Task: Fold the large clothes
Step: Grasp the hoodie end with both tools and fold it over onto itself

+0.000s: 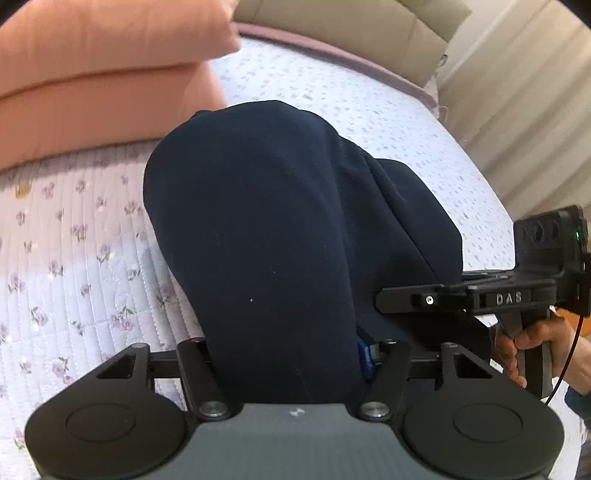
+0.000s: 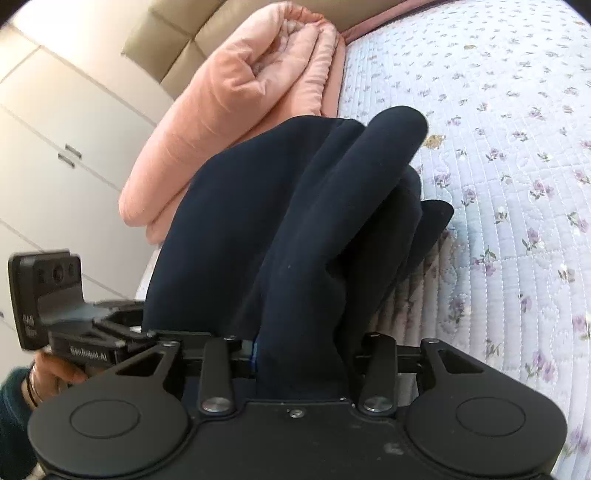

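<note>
Floral bed quilt (image 1: 74, 240) under all; peach duvet (image 1: 103, 74) at 10 o'clock. Navy garment (image 1: 266, 229) centre, bunched, lifted. L gripper (image 1: 280, 362) & R gripper (image 2: 299, 365) each pinching its edge. Judgement: keep both level, cloth taut, before laying fold.

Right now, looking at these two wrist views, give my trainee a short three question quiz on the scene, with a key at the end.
1. True or false: only one claw grips the navy garment.
2. Which item lies on the bed beyond the garment? A) folded peach blanket B) wicker basket C) open suitcase
3. Fill in: the quilt on the bed has a ____ print.

Key:
1. False: the left claw and the right claw are each shut on bunched navy cloth.
2. A: the blanket sits near the headboard.
3. Floral.
</note>
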Demonstrator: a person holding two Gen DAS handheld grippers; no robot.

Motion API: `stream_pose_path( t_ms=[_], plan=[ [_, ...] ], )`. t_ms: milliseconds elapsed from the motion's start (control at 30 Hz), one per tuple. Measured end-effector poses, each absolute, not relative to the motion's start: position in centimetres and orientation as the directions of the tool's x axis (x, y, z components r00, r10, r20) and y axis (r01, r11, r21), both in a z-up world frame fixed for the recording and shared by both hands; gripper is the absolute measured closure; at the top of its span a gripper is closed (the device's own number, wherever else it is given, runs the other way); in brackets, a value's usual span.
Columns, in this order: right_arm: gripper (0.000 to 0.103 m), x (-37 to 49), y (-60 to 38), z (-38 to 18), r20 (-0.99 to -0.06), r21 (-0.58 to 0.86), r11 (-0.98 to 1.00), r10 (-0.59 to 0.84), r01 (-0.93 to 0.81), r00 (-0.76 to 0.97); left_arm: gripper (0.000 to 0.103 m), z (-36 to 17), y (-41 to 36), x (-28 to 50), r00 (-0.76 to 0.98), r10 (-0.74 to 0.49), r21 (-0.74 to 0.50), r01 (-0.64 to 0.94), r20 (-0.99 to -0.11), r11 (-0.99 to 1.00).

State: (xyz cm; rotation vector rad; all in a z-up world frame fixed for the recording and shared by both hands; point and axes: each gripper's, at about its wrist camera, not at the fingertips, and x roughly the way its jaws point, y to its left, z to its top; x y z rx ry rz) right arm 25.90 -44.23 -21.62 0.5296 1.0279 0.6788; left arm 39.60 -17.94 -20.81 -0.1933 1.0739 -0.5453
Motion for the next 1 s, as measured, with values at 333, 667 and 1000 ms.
stream_pose_path(
  t_ms=[333, 667, 1000],
  plan=[
    [0.055, 21.4, -43.8, -17.6, -0.557, 0.688, 0.681, 0.717, -0.25, 0.42, 0.044, -16.7, -16.9, 35.8, 0.395, -0.534, -0.405, 0.365, -0.748, 0.838],
    [0.055, 15.3, -42.8, -12.8, -0.493, 0.732, 0.641, 0.733, -0.232, 0.469, 0.045, -11.3, -14.9, 30.2, 0.421, -0.553, -0.423, 0.366, -0.719, 0.829],
    [0.055, 8.3, -39.4, -4.3, -0.436, 0.705, 0.625, 0.754, -0.335, 0.491, 0.045, -3.0, -11.0, 21.7, 0.483, -0.566, -0.423, 0.38, -0.667, 0.823]
  ],
)
